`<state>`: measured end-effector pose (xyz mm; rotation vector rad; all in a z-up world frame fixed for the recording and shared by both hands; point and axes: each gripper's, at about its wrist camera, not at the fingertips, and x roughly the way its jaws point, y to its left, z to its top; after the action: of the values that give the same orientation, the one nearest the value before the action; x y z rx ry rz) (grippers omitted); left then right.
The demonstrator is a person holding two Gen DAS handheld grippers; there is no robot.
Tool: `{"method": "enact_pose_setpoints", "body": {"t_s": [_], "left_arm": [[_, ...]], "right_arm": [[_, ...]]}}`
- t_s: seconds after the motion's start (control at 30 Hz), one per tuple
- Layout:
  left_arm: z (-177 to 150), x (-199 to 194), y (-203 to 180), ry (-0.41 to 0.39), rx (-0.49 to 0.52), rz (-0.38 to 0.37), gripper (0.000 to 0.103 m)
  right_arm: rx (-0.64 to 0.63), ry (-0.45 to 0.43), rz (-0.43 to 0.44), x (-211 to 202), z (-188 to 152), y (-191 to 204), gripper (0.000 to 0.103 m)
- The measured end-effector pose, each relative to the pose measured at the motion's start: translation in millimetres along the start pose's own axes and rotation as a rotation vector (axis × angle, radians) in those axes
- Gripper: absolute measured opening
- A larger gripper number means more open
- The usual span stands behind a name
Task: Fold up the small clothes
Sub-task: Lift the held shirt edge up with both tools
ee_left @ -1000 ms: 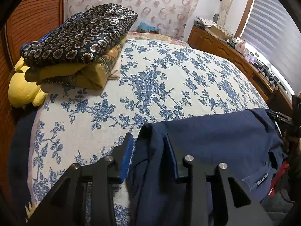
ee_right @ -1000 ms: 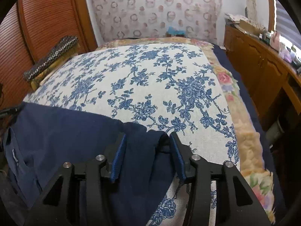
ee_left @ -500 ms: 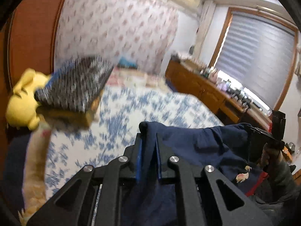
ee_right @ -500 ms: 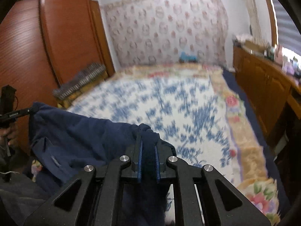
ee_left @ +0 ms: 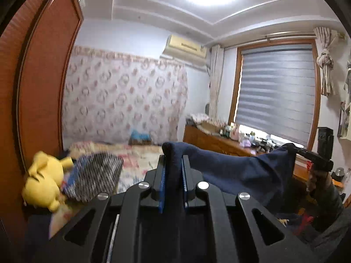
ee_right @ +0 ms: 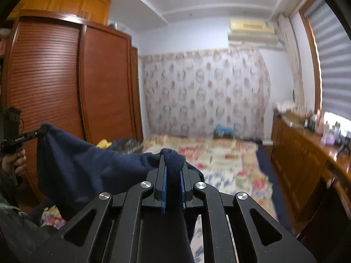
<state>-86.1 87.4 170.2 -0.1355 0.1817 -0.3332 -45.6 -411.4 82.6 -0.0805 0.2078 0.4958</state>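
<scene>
A navy blue garment point(ee_left: 237, 171) hangs in the air, stretched between both grippers above the bed. My left gripper point(ee_left: 173, 160) is shut on one top corner, with cloth bunched between its blue pads. My right gripper point(ee_right: 173, 160) is shut on the other corner, and the navy garment point(ee_right: 87, 166) sags away to its left. In the left wrist view the right gripper point(ee_left: 294, 148) shows at the far right, held by a hand. In the right wrist view the left gripper point(ee_right: 42, 129) shows at the far left. Both point nearly level across the room.
The bed point(ee_right: 221, 155) with its floral cover lies below and ahead. On its left side are a pile of folded patterned clothes point(ee_left: 94, 175) and a yellow plush toy point(ee_left: 43, 182). A wooden wardrobe point(ee_right: 65, 83) stands left; a cluttered wooden dresser point(ee_right: 307, 153) runs along the right under the window.
Both grippers closed on the navy garment's corners as it lay on the bed and rose, lifting it clear. The views tilted up from the bedspread to the room and ceiling.
</scene>
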Motion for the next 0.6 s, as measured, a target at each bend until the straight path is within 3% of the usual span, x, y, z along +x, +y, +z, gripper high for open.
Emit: {"method": "enact_pose_setpoints", "body": {"t_s": [0.33,0.5,0.6], "left_arm": [[68,32,11,-0.082,0.07,0.032,0.009],[71,87,31,-0.011,0.071,0.074,0.01],[47,152,54,0.084,0.079,0.119,0.01]], "right_arm": [[-0.124,-0.136,-0.054,-12,93,2,0.006],[-0.143,-0.086,-0.078,36,116,-16,0.007],[-0.151,-0.015,-0.1,86,107,-33,0.007]]}}
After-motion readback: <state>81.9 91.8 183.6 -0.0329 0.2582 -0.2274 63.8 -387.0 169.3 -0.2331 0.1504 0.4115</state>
